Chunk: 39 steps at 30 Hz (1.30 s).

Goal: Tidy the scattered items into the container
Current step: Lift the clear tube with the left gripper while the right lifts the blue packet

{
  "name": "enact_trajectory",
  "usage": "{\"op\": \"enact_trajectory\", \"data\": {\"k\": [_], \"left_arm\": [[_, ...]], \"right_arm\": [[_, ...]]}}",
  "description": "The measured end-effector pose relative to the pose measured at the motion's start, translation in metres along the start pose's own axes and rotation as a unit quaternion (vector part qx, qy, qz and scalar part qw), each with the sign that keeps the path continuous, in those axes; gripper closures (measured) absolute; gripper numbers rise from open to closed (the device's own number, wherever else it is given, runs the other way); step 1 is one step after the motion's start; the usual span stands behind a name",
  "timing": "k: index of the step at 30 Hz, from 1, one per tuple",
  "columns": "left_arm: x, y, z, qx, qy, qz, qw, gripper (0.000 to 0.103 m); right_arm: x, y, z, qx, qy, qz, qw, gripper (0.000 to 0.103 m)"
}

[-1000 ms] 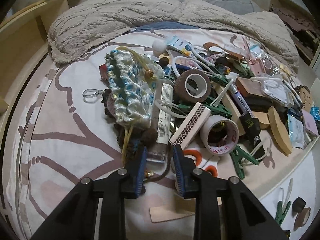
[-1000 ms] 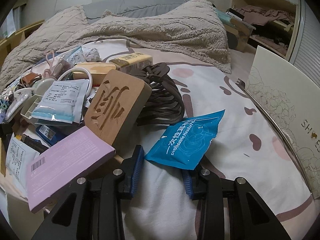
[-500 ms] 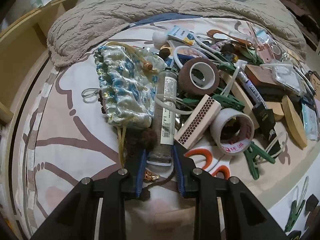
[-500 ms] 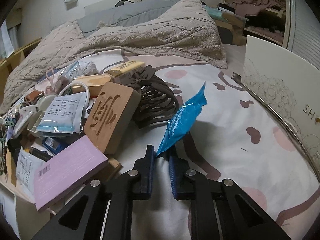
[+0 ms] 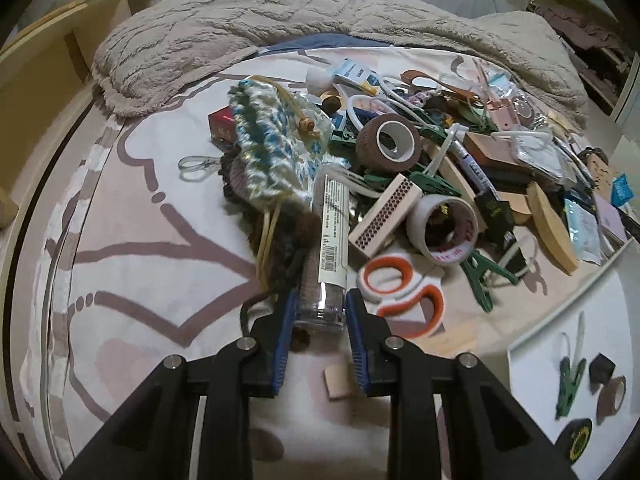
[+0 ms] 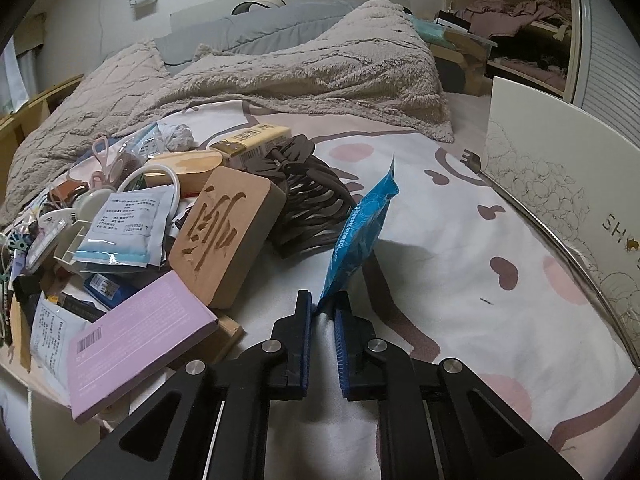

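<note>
A heap of small items lies on the patterned bed sheet (image 5: 132, 264). My left gripper (image 5: 320, 312) is shut on the near end of a clear plastic tube (image 5: 330, 240) with a white label, at the heap's near edge. My right gripper (image 6: 322, 312) is shut on the bottom corner of a blue foil packet (image 6: 360, 228), which stands upright above the sheet. A white box (image 5: 568, 392), at the lower right of the left wrist view, holds a green clip, a black cube and a tape roll.
Orange-handled scissors (image 5: 404, 292), a matchbox (image 5: 386, 216), tape rolls (image 5: 444, 228) and a knitted pouch (image 5: 272, 148) lie around the tube. A carved wooden block (image 6: 224, 236), a pink box (image 6: 136, 344) and a dark hair claw (image 6: 312, 200) lie left of the packet. A white board (image 6: 560, 184) stands on the right.
My left gripper moved forward and closed on the tube. My right gripper closed on the blue packet and lifted it upright off the sheet.
</note>
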State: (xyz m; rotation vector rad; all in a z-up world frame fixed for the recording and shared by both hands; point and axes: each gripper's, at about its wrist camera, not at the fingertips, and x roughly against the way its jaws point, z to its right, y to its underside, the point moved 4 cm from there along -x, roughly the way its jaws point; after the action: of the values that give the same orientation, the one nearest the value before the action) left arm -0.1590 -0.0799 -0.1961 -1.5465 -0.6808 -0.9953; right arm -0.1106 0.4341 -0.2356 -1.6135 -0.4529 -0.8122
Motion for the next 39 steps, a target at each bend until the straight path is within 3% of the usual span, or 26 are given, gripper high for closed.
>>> {"op": "enact_trajectory", "data": {"k": [17,25,29,33,39], "left_arm": [[0.032,0.046,-0.017,-0.034,0.057,-0.036,0.9971,0.077],[0.037,0.038,-0.015,-0.032,0.048,-0.021,0.9981,0.077],[0.036,0.033,-0.013,-0.018,0.038,-0.013,0.9990,0.056],[0.030,0.028,-0.009,-0.016,0.037,-0.012,0.9991,0.056],[0.015,0.021,-0.007,-0.005,0.026,-0.018,0.9995,0.056]], "right_arm": [[0.000,0.000,0.001,0.000,0.006,-0.007,1.000,0.091],[0.009,0.005,0.008,-0.025,-0.013,-0.011,1.000,0.091],[0.023,0.008,0.019,-0.067,-0.052,-0.018,0.996,0.091],[0.037,0.019,0.027,-0.099,-0.080,-0.028,0.991,0.091],[0.055,0.031,0.024,-0.089,-0.088,-0.035,0.992,0.091]]}}
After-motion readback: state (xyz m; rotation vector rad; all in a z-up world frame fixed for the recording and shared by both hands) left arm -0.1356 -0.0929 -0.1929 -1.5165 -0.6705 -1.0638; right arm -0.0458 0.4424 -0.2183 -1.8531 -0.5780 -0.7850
